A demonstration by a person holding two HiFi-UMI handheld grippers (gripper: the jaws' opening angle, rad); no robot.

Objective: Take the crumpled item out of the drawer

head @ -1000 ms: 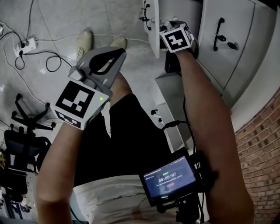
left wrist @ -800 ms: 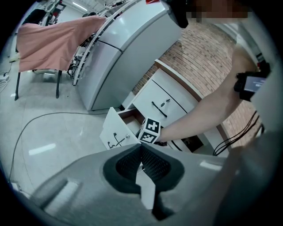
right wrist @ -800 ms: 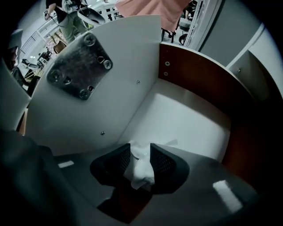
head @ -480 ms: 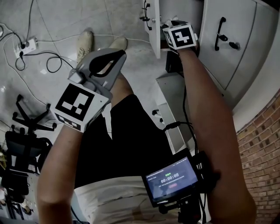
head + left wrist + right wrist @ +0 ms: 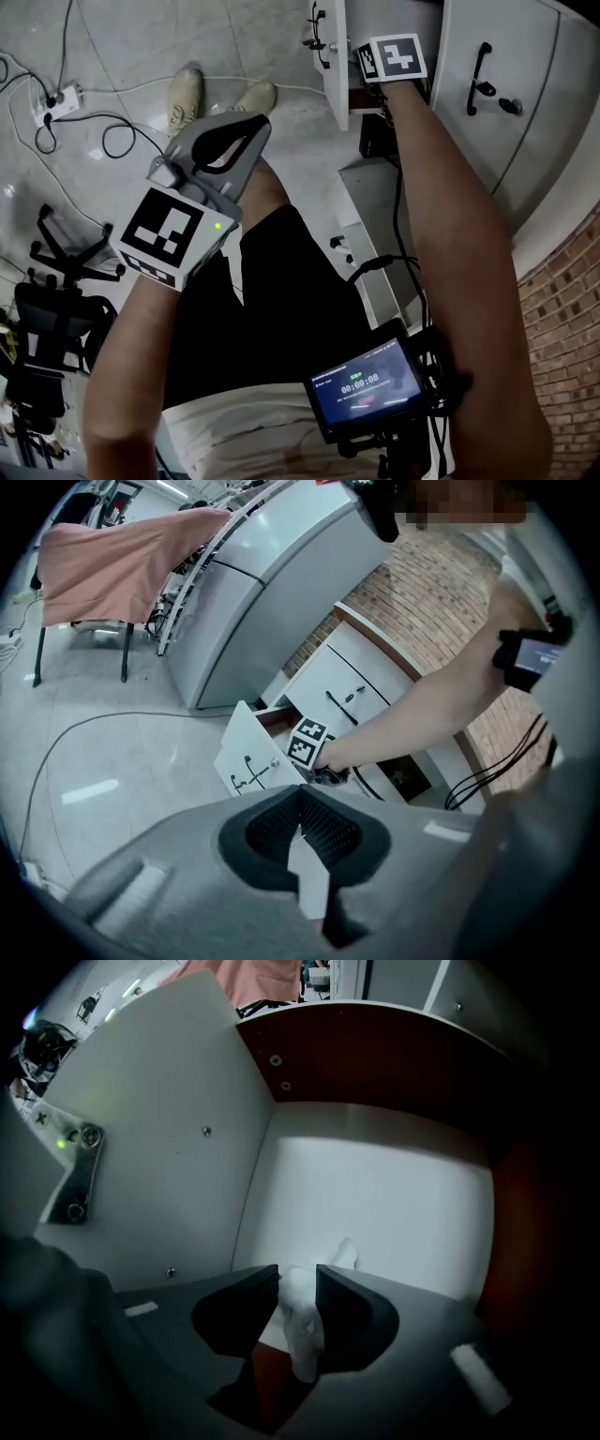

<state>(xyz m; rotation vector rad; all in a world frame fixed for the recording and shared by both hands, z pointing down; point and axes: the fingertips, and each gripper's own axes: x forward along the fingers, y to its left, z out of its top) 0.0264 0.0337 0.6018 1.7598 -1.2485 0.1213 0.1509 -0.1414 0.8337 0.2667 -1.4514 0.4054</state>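
Clamping one crumpled item (image 5: 302, 1316) — right gripper (image 5: 297, 1283) | one drawer (image 5: 375, 1194) | left gripper (image 5: 302, 803) closed

right tongs (image 5: 297, 1282) tips: behind drawer front (image 5: 333, 66), head view | crumpled item (image 5: 302, 1326): partly covered

light: dim, cool | gripper views: fisheye, black corners | drawer (image 5: 375, 1194): shadowed edges, perhaps lit from above

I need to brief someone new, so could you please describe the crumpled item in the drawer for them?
Find the white cabinet by the brick wall and its pulled-out drawer. On the drawer's pale floor, a small white crumpled wad sits between the jaws of the right gripper; it is the only loose thing visible there.
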